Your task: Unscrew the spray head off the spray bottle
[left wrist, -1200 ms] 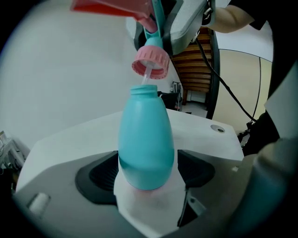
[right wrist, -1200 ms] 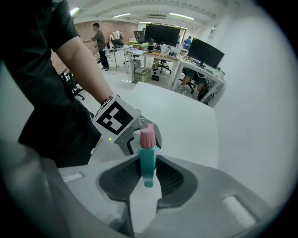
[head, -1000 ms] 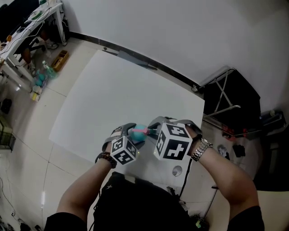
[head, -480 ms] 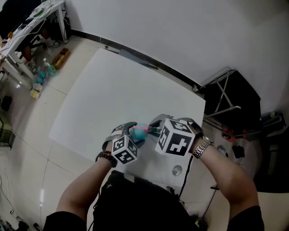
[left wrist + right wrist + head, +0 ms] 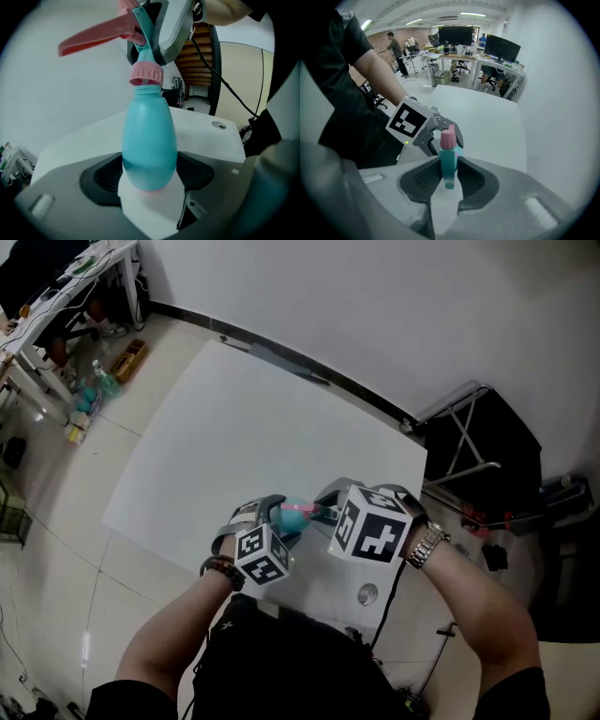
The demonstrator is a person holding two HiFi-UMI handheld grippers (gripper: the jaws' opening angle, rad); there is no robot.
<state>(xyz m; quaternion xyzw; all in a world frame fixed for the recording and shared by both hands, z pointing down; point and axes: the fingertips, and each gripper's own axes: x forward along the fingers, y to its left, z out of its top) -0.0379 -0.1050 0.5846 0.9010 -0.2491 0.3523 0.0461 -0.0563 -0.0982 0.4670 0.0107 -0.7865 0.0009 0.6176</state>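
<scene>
We have the spray bottle [image 5: 149, 140] off the table [image 5: 234, 418], held in the air over its near edge between the two grippers, which face each other along the bottle's own length. The left gripper [image 5: 150, 176] has its jaws set wide and pressed on either side of the teal body near its base, so the bottle runs straight away from those pads towards the other hand. The right gripper [image 5: 449, 176] comes in from the opposite end, its jaws drawn narrow and pinching the teal stem of the spray head [image 5: 448, 161], with the pink collar [image 5: 146, 75] just beyond its fingertips and the pink trigger [image 5: 93, 37] sticking out sideways, clear of both grippers. The collar sits at the bottle's neck, and we cannot tell how far its thread has run. What matters, as we judge it, is that bottle, collar and stem lie on one line and both grippers look down that line, so the turn should be a roll of the right wrist about its own jaw axis while the left holds the body against it. The right gripper is the nearer to the joint, though it grips the stem and not the collar
</scene>
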